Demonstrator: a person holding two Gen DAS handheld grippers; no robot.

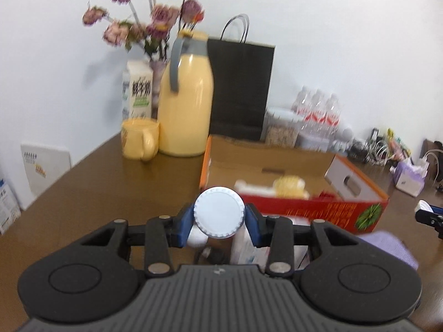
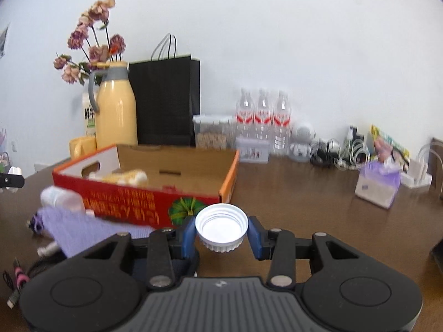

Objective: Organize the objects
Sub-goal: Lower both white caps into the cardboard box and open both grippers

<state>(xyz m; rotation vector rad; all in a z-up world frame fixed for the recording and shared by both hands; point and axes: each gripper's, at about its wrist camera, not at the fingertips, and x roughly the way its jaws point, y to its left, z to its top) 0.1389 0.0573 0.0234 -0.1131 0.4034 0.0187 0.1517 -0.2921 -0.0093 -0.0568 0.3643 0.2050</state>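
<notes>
**Both grippers holding white caps above a cluttered brown table**

You are working over a wide brown table (image 2: 304, 193) that is standing against a white wall. Sitting on it ahead of you is a shallow red and orange cardboard box (image 2: 155, 204), open at the top, with a few pale items lying inside that are too blurred to name. Behind the box a black paper bag (image 2: 166, 99) is standing upright against the wall. Just left of the bag a tall yellow jug (image 1: 188, 105) with a grey handle is standing, with a yellow mug (image 1: 139, 141) just beside it and a milk carton (image 1: 138, 91) and a vase of dried pink flowers (image 1: 149, 19) behind. To the right of the bag three clear water bottles (image 2: 263, 119) are lined up along the wall. A purple cloth (image 2: 83, 227) is lying on the table in front of the box.

Your left gripper (image 1: 220, 218) is pinching a white ribbed cap (image 1: 219, 212) between its blue pads, flat top facing the camera; whether it is sitting on a bottle you cannot tell. Your right gripper (image 2: 221, 233) is pinching a white lid (image 2: 221, 228) by its sides, hollow side facing up, above the table just in front of the box's near corner.
</notes>
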